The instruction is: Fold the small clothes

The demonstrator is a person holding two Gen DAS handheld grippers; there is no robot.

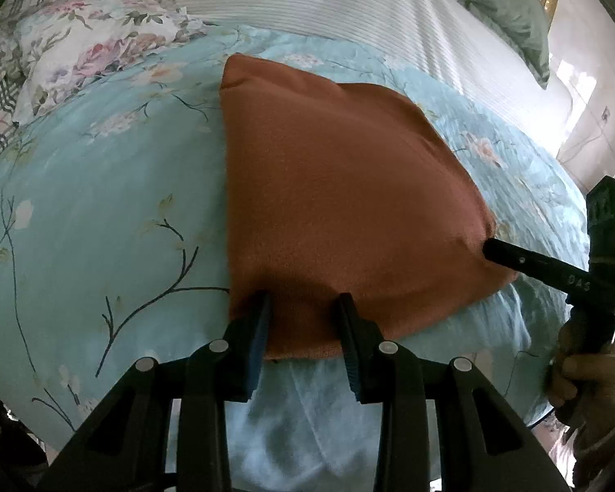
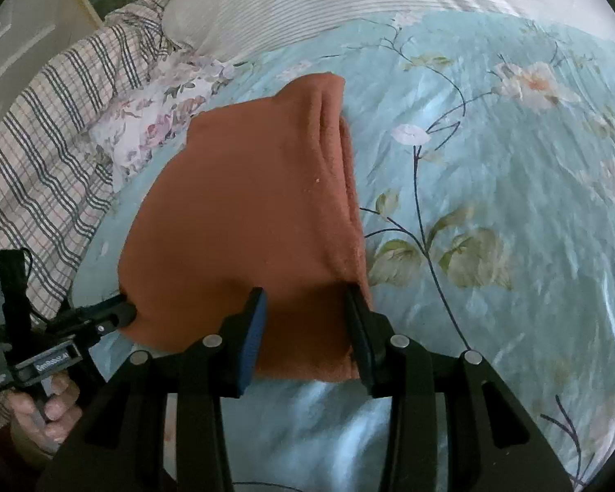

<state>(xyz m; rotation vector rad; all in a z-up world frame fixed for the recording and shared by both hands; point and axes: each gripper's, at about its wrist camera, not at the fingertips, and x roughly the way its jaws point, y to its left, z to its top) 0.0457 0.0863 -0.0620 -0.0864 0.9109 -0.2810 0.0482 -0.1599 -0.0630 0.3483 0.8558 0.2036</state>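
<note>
An orange garment (image 1: pixel 340 188), already folded into a thick oblong, lies on the blue flowered quilt (image 1: pixel 102 213) of a bed. Its long axis runs away from the person, from the near edge of the quilt toward the striped bedding (image 1: pixel 348 0) at the far side.

The left tool (image 1: pixel 303 328) stands at the garment's near left corner with its jaws apart, the near hem showing between them; nothing is pinched there. The right tool (image 2: pixel 303 324) stands at the near right corner, likewise spread, with the cloth's near edge lying in the gap. In the left wrist view the right tool's fingertip (image 1: pixel 496 248) touches the garment's right edge, though whether it presses down or only rests there cannot be told.

So the garment lies straight ahead of both tools, its near short edge spanning from one to the other, and each hand is about equally near its own corner. In the right wrist view the right side of the cloth shows stacked layers and a rolled crease (image 2: pixel 328 123) at the far end.

My judgement is that any further fold would carry the near edge forward along the long axis, both corners gripped together; uneven closing could let the layers slip apart.

A floral pillow (image 1: pixel 82 53) and a checked cloth (image 2: pixel 41 143) lie well to the left.
</note>
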